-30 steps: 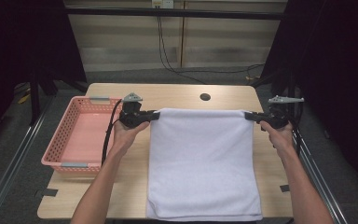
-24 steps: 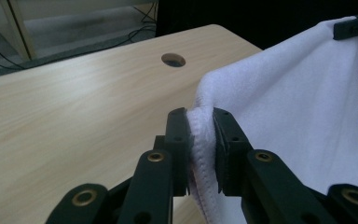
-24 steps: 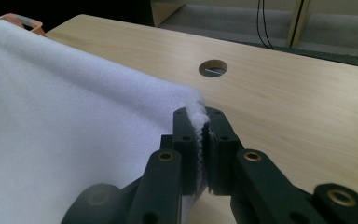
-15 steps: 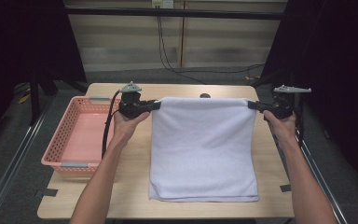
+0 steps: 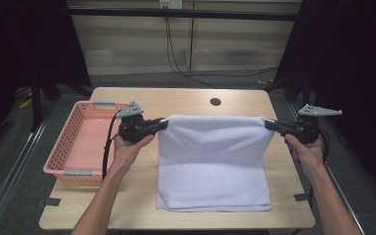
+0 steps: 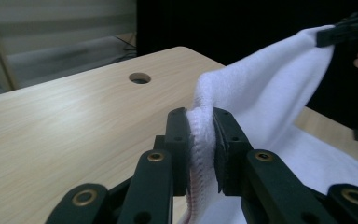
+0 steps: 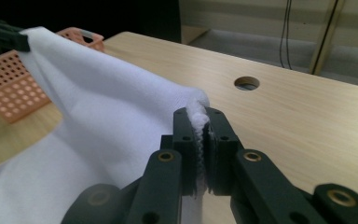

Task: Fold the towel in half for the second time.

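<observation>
Towel [image 5: 213, 164] on the table [image 5: 176, 100]; basket [image 5: 58, 152] at its left; hole [image 5: 215, 102] behind.

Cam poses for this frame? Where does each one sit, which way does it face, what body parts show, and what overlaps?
High view: above the person's side, looking forward and down on the table; forearms, left gripper, right gripper.
Left gripper view: on that gripper, looking along its jaws, which pinch the white towel.
Right gripper view: on that gripper, jaws pinching the towel's other corner; pink basket behind.
Shared: towel, the table's round hole.
</observation>
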Demonstrator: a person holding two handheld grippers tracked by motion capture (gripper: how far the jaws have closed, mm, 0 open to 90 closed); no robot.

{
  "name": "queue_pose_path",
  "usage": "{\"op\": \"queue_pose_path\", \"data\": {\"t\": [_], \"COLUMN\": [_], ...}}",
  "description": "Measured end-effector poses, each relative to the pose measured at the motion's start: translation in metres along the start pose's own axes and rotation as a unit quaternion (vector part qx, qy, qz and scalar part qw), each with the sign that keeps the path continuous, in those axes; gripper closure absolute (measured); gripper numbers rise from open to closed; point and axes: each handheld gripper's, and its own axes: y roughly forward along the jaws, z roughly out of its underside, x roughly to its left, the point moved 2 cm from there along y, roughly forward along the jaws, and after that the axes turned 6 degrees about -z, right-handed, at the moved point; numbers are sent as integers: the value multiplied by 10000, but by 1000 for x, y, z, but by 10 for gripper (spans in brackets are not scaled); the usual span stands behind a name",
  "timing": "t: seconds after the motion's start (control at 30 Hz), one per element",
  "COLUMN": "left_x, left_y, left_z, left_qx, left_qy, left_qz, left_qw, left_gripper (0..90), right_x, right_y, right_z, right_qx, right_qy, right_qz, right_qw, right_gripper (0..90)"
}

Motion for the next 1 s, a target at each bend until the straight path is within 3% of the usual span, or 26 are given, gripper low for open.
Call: {"op": "queue_pose_path", "data": {"t": [0.17, 0.4, 0.5, 0.57, 0.6, 0.7, 0.77, 0.8, 0.9, 1.0], "left_x": [-9, -30, -36, -39, -40, -46, -49, -51, -59, -61], "left_y": [-13, -20, -29, -37, -39, -43, -44, -45, -50, -56], "left_z": [20, 45, 56, 65, 69, 88, 98, 104, 113, 118], "left_qx": [49, 257, 351, 374, 416, 730, 842, 972, 1162, 1231], "left_qy": [-89, 91, 128, 134, 92, 246, 222, 288, 355, 379], "left_qz": [190, 366, 484, 452, 543, 570, 604, 683, 793, 864], "left_qw": [9998, 9990, 9981, 9982, 9976, 9954, 9944, 9925, 9894, 9879], "left_gripper": [778, 773, 772, 767, 766, 760, 755, 754, 742, 726], "right_x": [11, 29, 39, 43, 46, 53, 58, 60, 67, 72], "right_y": [-13, -32, -36, -38, -39, -41, -43, -44, -48, -52], "right_z": [21, 46, 61, 73, 82, 98, 110, 114, 131, 143], "right_qx": [32, 124, 242, 269, 339, 663, 823, 918, 1155, 1300], "right_qy": [23, 8, -13, 44, 62, 60, 36, 24, 39, 148], "right_qz": [-108, -269, -305, -346, -402, -385, -386, -387, -431, -568], "right_qw": [9999, 9996, 9992, 9990, 9986, 9970, 9959, 9950, 9924, 9898], "right_gripper": [840, 834, 831, 827, 819, 799, 789, 786, 761, 725]}}
